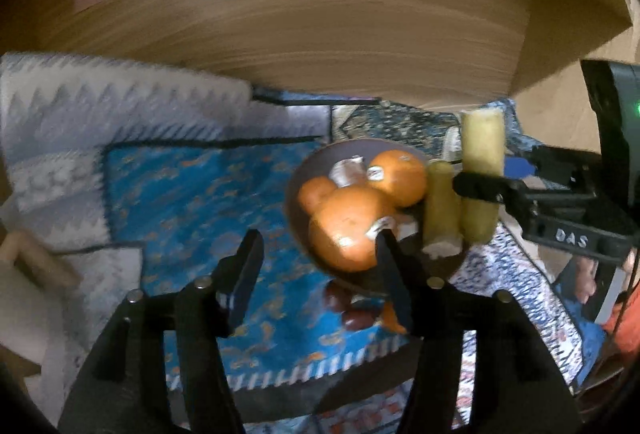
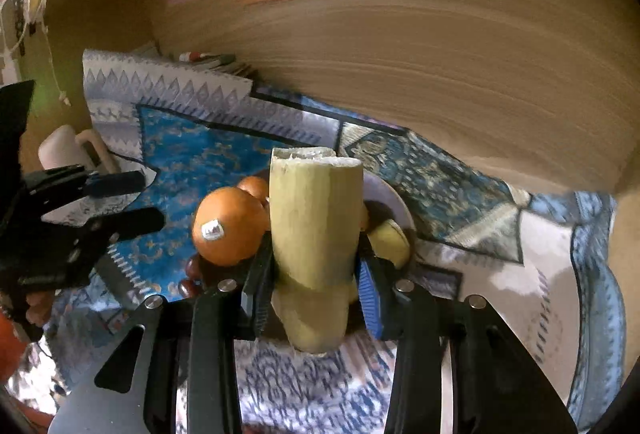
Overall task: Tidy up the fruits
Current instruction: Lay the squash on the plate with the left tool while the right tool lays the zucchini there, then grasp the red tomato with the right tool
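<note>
**R gripper pinching a pale green stalk above the fruit bowl; L gripper spread & empty**

Biggest thing in view: a curved wooden wall (image 1: pixel 320 34) behind everything, w/ orange, green & pink paper strips stuck on it. Below it lies a patterned cloth (image 1: pixel 192 202), bright blue in the middle, grey-white zigzag border at left, darker blue patchwork toward the right.

On the cloth sits a dark round bowl (image 1: pixel 298 170). Inside it: three oranges (image 1: pixel 348 230), two of them w/ white stickers, and a short pale green stalk piece (image 1: pixel 440 206) standing against the bowl's right side. Small dark red fruits (image 1: pixel 356 318) lie on the cloth just beside the bowl's near edge.

My right gripper (image 2: pixel 316 294) is clamped on a thick pale yellow-green stalk (image 2: pixel 316 218), cut rough at the top. The stalk stands upright between my fingers (image 2: pixel 370 298), pads pressing on its lower part from both sides, its top rising well past the fingertips. It hangs over the bowl's near-right side, right next to the front orange.

My left gripper (image 1: pixel 320 258) is spread, nothing between the fingers. Its right finger (image 1: pixel 394 274) overlaps the big front orange in the pic; can't tell if it touches. Its left finger is over blue cloth, apart from the bowl.
</note>
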The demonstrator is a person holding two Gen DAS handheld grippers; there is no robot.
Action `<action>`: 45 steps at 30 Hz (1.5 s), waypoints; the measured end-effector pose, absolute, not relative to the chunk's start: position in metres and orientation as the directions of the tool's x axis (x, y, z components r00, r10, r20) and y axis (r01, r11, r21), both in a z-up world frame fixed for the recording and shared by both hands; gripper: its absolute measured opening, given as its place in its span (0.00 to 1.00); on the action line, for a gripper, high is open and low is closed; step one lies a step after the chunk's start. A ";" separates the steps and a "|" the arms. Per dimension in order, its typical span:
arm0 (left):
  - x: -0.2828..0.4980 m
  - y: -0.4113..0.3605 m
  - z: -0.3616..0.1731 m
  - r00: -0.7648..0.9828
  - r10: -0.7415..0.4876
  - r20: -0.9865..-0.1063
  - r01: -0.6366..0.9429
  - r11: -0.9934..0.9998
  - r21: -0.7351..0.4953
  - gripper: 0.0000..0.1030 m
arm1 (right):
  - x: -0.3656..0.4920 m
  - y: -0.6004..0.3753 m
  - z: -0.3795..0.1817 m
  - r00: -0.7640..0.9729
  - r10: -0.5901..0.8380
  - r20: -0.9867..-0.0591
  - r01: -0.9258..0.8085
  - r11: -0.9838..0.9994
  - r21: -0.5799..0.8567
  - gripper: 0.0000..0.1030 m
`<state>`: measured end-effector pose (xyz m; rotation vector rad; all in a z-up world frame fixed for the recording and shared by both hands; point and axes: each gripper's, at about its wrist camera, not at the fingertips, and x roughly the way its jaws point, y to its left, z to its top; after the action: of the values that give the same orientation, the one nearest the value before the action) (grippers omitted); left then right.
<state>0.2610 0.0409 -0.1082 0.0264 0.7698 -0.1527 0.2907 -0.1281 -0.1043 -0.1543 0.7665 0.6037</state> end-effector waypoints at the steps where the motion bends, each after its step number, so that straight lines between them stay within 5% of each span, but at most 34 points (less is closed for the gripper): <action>1: 0.259 0.045 -0.109 0.709 -0.120 -0.695 0.140 0.990 -0.028 0.58 | 0.293 -0.123 -0.105 0.558 0.457 -0.693 -0.571 0.817 0.079 0.33; 16: 0.256 0.077 -0.127 0.698 -0.114 -0.707 0.101 0.993 -0.060 0.58 | 0.341 -0.078 -0.120 0.472 0.432 -0.769 -0.581 0.808 0.097 0.34; 29: 0.238 0.071 -0.122 0.713 -0.159 -0.683 0.132 0.987 -0.092 0.59 | 0.289 -0.116 -0.081 0.616 0.394 -0.682 -0.531 0.847 0.010 0.53; 34: 0.212 0.067 -0.113 0.739 -0.174 -0.651 0.148 0.984 -0.096 0.66 | 0.255 -0.134 -0.067 0.673 0.389 -0.629 -0.493 0.870 0.010 0.64; 45: 0.158 0.060 -0.113 0.759 -0.180 -0.626 0.168 0.983 -0.080 0.80 | 0.191 -0.150 -0.089 0.694 0.363 -0.622 -0.431 0.901 0.044 0.66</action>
<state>0.1584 0.0596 -0.1130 -0.0193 0.6834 -0.1895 0.1908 -0.1495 -0.0892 -0.1084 0.6705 0.4441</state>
